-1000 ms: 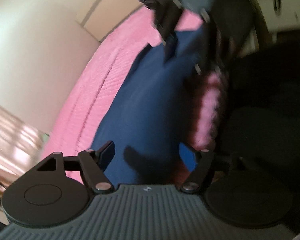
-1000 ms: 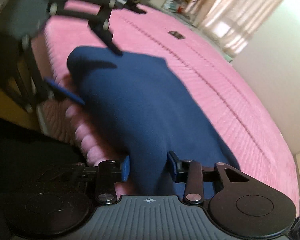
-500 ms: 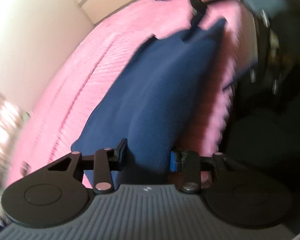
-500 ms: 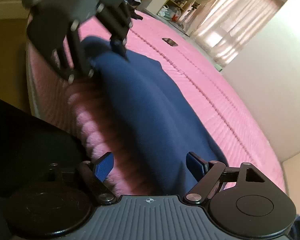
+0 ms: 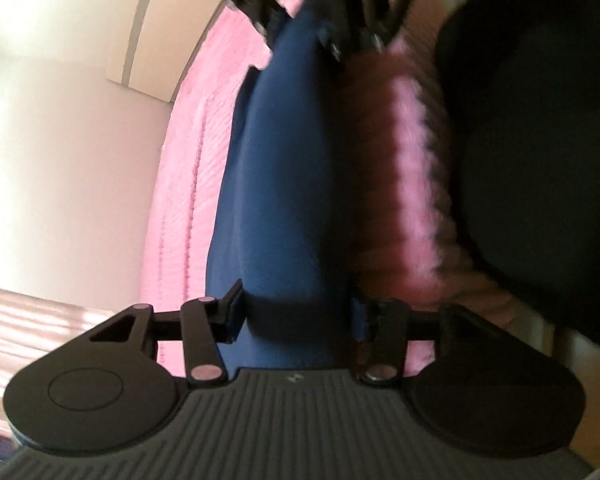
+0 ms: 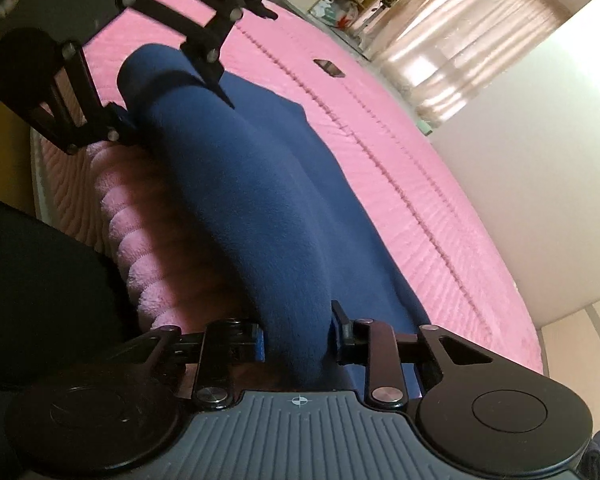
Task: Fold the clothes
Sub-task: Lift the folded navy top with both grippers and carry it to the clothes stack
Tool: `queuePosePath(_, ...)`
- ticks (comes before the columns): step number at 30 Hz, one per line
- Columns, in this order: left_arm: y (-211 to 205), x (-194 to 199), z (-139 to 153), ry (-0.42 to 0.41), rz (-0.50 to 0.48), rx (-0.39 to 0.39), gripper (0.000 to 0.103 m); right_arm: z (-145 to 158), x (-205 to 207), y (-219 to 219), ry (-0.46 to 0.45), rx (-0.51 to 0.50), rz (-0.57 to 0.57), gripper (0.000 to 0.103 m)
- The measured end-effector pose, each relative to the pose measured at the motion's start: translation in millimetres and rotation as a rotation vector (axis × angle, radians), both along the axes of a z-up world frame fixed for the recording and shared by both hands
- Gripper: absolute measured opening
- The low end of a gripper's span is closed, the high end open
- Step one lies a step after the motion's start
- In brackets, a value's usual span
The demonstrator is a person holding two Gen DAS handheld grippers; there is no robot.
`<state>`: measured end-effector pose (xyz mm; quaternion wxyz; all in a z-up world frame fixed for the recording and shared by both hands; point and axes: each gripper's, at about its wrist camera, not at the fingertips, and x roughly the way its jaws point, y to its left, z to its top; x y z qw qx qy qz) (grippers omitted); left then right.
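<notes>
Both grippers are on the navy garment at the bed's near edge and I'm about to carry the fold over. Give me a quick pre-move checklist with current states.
1. Right gripper shut on the navy garment: ok, cloth is bunched between its fingers.
2. Left gripper shut on the same garment: ok, fabric fills the gap between its fingers.
3. Held edge raised into a roll between the two grippers: ok.
4. Rest of the garment lying flat on the pink bedspread: ok, far part lies smooth.
5. Landing area clear: cannot tell; a small dark object lies farther along the bed.
6. Layers even under the roll: cannot tell, hidden.
</notes>
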<state>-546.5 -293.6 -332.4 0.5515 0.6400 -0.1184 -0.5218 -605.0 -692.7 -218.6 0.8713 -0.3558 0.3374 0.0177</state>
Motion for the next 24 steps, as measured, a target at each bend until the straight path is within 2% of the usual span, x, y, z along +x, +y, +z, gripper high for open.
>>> queuePosePath(2, -5, 5, 5, 0.076, 0.033, -0.004, 0.037, -4, 0, 1, 0.0, -0.021, 0.012, 0.028)
queuePosePath(4, -9, 15, 17, 0.208, 0.082, -0.02, 0.034, -15, -2, 1, -0.004, -0.057, 0.037, 0.029)
queuePosePath(7, -15, 26, 34, 0.345, 0.13, -0.028, 0.033, -31, -4, -7, -0.02, -0.081, 0.087, 0.031)
queuePosePath(10, -22, 25, 43, 0.358, 0.115, 0.014, 0.032, -35, -4, -19, -0.039, -0.06, 0.126, 0.032)
queuePosePath(12, -27, 25, 49, 0.351, 0.103, 0.06, 0.032, -26, -3, -29, -0.016, 0.012, 0.129, 0.032)
queuePosePath(14, -37, 29, 60, 0.342, 0.091, 0.114, 0.031, -9, 1, -38, 0.034, 0.093, 0.117, 0.026)
queuePosePath(17, -53, 33, 84, 0.338, 0.085, 0.189, 0.03, 32, 13, -48, 0.117, 0.157, 0.097, 0.024)
queuePosePath(20, -63, 43, 127, 0.371, 0.093, 0.236, 0.03, 90, 22, -55, 0.184, 0.196, 0.081, 0.023)
queuePosePath(24, -68, 45, 195, 0.419, 0.07, 0.271, 0.03, 169, 9, -63, 0.272, 0.239, 0.045, 0.023)
